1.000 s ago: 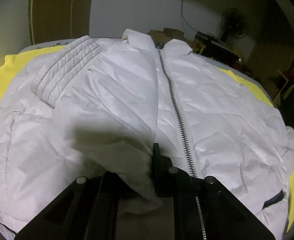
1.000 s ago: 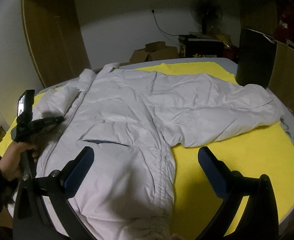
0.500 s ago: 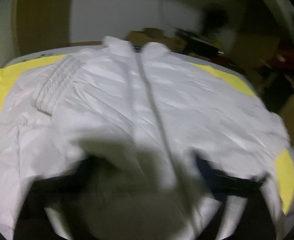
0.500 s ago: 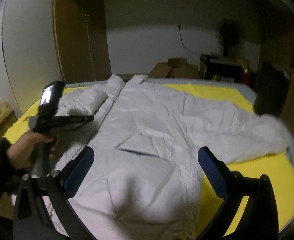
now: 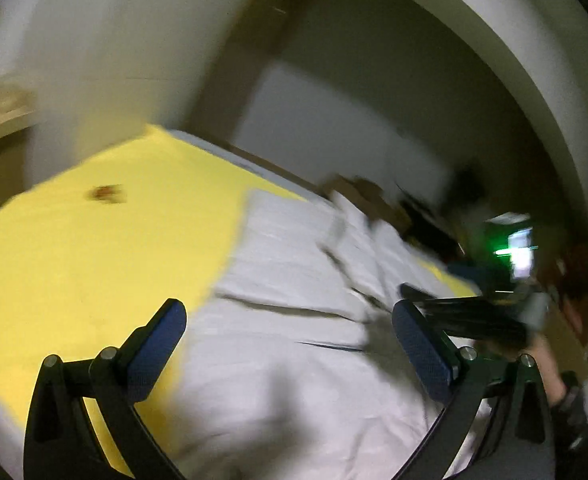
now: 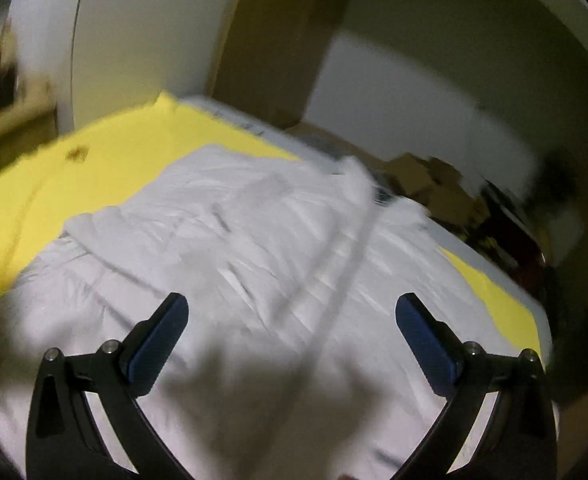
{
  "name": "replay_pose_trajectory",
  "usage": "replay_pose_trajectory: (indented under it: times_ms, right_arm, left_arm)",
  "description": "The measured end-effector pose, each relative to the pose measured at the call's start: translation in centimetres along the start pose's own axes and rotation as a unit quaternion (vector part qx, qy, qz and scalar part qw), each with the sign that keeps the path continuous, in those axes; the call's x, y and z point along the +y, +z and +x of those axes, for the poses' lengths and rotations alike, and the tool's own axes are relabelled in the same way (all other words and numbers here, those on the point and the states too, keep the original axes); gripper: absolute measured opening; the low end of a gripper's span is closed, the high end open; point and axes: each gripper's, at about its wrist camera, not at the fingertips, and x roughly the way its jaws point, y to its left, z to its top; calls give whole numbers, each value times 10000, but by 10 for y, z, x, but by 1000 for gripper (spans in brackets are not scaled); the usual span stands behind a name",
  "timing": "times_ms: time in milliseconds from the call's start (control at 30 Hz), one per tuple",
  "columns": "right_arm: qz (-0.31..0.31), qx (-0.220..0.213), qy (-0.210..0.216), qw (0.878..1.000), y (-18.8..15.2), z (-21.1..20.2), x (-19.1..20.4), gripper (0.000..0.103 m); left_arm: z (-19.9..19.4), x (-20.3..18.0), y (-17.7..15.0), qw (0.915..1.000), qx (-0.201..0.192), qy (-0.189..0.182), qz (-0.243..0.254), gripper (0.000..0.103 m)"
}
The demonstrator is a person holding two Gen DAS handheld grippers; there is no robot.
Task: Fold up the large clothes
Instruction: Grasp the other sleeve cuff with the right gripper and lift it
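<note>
A white padded jacket (image 6: 286, 248) lies front up on a yellow sheet (image 6: 126, 160), its zip running up the middle and its left sleeve folded across the chest. It also shows in the left wrist view (image 5: 294, 320), blurred. My left gripper (image 5: 290, 332) is open and empty above the jacket's left edge. My right gripper (image 6: 292, 328) is open and empty above the jacket's lower front. The right gripper's body and the hand holding it show in the left wrist view (image 5: 478, 320).
The yellow sheet (image 5: 94, 248) covers a table with a small brown speck (image 5: 106, 194) on it. Cardboard boxes (image 6: 426, 176) and dark clutter stand behind the table. A wooden door (image 6: 282, 40) and white walls are beyond.
My left gripper has let go of the sleeve, opened and swung left and up. My right gripper has swung left over the jacket. Both views are blurred by motion.
</note>
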Motion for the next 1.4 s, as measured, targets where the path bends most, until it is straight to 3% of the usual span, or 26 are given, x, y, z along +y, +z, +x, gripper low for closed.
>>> replay_pose_trajectory:
  times_ms: [133, 300, 333, 367, 400, 433, 567, 633, 733, 800, 900, 967, 1067, 1100, 1167, 1233, 1400]
  right_arm:
    - [-509, 566, -62, 9971, 36, 71, 38, 103]
    - [-677, 1166, -270, 9905, 60, 130, 49, 101]
    - [-741, 1160, -323, 9900, 62, 135, 51, 90]
    - [-780, 1152, -330, 9897, 62, 138, 51, 61]
    - [-762, 1206, -338, 9892, 61, 141, 50, 45]
    - [-712, 1233, -361, 9892, 60, 143, 49, 36]
    - [-101, 995, 18, 9950, 53, 126, 31, 16]
    - [611, 701, 399, 9949, 48, 101, 9, 14]
    - [1600, 264, 899, 9827, 34, 65, -35, 13]
    - [2143, 27, 1001, 9716, 18, 45, -66, 13]
    - [2946, -214, 1091, 9492, -17, 34, -117, 13]
    - [3443, -159, 1110, 9321, -42, 48, -147, 13]
    - [4158, 13, 1503, 8970, -78, 79, -182, 12]
    - [4310, -103, 1686, 8864, -87, 82, -188, 12]
    - [4384, -243, 1857, 8790, -93, 82, -190, 12]
    - [4350, -423, 1970, 8776, -89, 76, -190, 11]
    - [4022, -1505, 2166, 8767, -62, 46, -186, 10]
  left_arm:
    - [-39, 48, -2, 9979, -170, 322, -542, 103]
    - [-52, 68, -7, 9957, -231, 450, -773, 103]
    - [-51, 69, -8, 9956, -215, 448, -794, 103]
    - [-48, 69, -7, 9956, -189, 434, -805, 103]
    - [-45, 71, -9, 9956, -156, 420, -820, 103]
    - [-42, 72, -9, 9956, -112, 395, -848, 103]
    - [-33, 73, -16, 9956, 29, 262, -902, 103]
    - [-25, 71, -19, 9957, 105, 215, -897, 103]
    - [-17, 69, -23, 9950, 210, 158, -964, 103]
    - [-11, 65, -25, 9946, 277, 94, -999, 103]
    - [-3, 58, -26, 9946, 333, 14, -988, 103]
    - [1, 50, -26, 9948, 366, -44, -951, 103]
    - [6, 34, -26, 9955, 437, -189, -822, 103]
    - [5, 30, -26, 9959, 426, -228, -765, 103]
    - [3, 21, -27, 9970, 380, -247, -630, 103]
    - [2, 17, -27, 9973, 363, -215, -601, 103]
    - [1, 6, -28, 9972, 386, -215, -598, 103]
